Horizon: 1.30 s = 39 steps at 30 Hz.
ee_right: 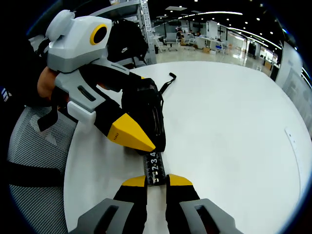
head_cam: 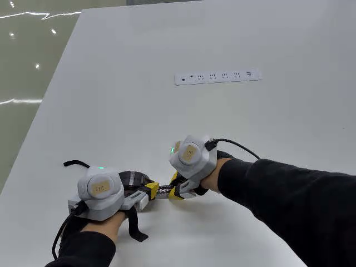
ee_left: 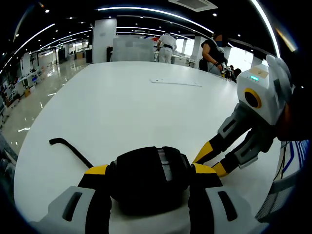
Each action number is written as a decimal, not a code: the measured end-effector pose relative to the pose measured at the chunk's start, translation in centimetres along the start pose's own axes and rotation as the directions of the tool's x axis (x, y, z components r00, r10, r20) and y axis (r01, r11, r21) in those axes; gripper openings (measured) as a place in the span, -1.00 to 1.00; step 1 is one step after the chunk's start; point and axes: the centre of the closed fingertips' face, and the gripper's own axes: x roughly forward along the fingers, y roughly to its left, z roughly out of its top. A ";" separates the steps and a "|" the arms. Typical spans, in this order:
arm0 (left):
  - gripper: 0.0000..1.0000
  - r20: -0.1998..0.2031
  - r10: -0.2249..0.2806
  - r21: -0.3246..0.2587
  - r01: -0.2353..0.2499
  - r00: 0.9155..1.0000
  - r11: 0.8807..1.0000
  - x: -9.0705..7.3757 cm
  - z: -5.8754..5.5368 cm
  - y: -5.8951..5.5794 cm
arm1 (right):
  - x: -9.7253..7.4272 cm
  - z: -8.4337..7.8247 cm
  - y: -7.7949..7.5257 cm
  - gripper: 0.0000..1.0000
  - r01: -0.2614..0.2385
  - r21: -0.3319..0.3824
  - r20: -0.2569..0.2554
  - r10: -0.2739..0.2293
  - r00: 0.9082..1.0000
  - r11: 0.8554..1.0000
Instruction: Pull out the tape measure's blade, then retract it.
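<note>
Two grippers close together at 6 o'clock in the head view, low on a white tabletop (head_cam: pixel 167 111). Yellow-tipped fingers (ee_left: pixel 97 169) of the left gripper (ee_left: pixel 149 169) clenched on the tape measure (ee_left: pixel 148 187), one on each side of its case (ee_right: pixel 146 109). Case black and rounded, glossy on top, with a darker band across the middle; resting on the tabletop just ahead of the person's left hand (head_cam: pixel 103 225). Black wrist strap (ee_left: pixel 68 146) lying flat on the surface, out from the case toward 9 o'clock in the left gripper view. Fingers of the right gripper (ee_right: pixel 156 180) pinched tight on the blade (ee_right: pixel 154 166). Blade dark with pale numerals (2, 3 and 4 readable in the right gripper view), out of the case by only a short length, straight from the case mouth to the right fingers.

Surface plain white, matt and wide. White power strip (head_cam: pixel 218 76) well apart from the work, toward 12 o'clock in the head view. Glossy pale floor (head_cam: pixel 28 83) past the tabletop's edge at 10 o'clock, ceiling lights mirrored in it. Beyond the far edge in the left gripper view, a large open hall with strip lights and pillars, two people (ee_left: pixel 165 41) standing at 12 o'clock. Grey mesh chair back (ee_right: pixel 34 161) at 9 o'clock in the right gripper view.
</note>
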 end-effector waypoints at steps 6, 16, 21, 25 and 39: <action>0.18 0.000 -0.001 -0.001 0.001 1.000 1.000 0.0 0.0 0.0 | 0.1 0.3 0.0 -0.81 0.000 0.001 0.007 0.000 1.000 1.000; 0.18 0.001 -0.001 -0.002 0.001 1.000 1.000 0.1 0.1 0.0 | 0.5 0.6 0.1 -0.82 0.002 -0.025 0.007 -0.002 1.000 1.000; 0.18 0.001 -0.002 -0.004 0.002 1.000 1.000 0.1 0.1 0.0 | 0.6 0.9 0.1 -0.82 0.000 -0.031 0.004 0.000 1.000 1.000; 0.18 0.002 -0.002 -0.004 0.002 1.000 1.000 0.1 0.1 0.1 | 0.7 1.0 0.2 -0.82 -0.004 -0.037 0.010 0.005 1.000 0.999; 0.18 0.003 0.000 -0.008 0.000 1.000 1.000 0.1 0.0 0.1 | 1.2 1.6 0.2 -0.82 -0.017 -0.042 -0.002 0.017 1.000 0.999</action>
